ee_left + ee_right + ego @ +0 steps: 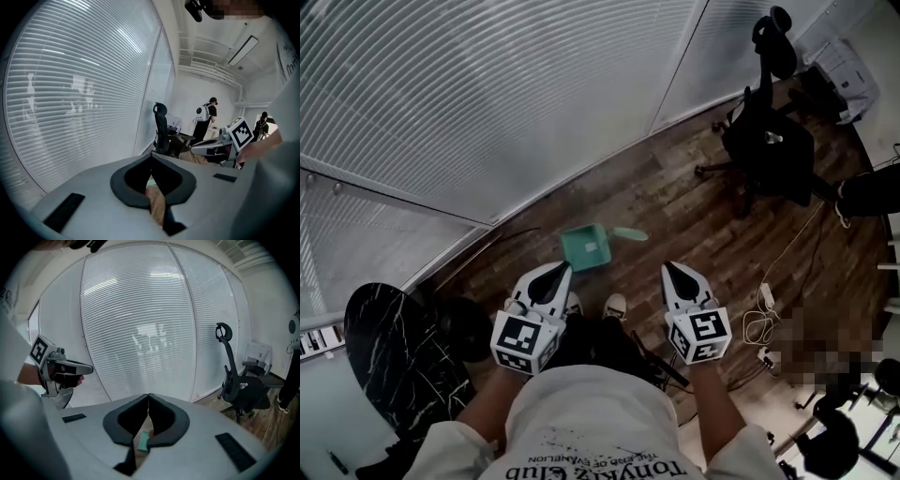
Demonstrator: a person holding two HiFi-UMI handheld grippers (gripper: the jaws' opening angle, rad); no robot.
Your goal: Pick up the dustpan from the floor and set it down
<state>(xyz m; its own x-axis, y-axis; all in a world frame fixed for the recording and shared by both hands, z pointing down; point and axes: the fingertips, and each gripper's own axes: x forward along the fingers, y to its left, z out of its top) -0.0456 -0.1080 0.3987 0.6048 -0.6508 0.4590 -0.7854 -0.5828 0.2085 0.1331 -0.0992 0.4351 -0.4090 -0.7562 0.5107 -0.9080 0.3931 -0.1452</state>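
A teal dustpan (588,247) lies on the wooden floor by the curved window wall, its handle (629,234) pointing right. My left gripper (557,271) hangs just below and left of it in the head view, jaws together and empty. My right gripper (673,270) hangs at the same height to the right, also shut with nothing in it. A sliver of the dustpan (142,441) shows through the gap behind the right gripper's (149,395) closed tips. The left gripper (151,156) view shows closed tips and wooden floor behind them.
A black office chair (767,141) stands at the upper right, with white cables (761,314) on the floor right of the right gripper. A black marble round table (389,361) is at the lower left. My shoes (615,306) are just behind the grippers. People stand far off (208,117).
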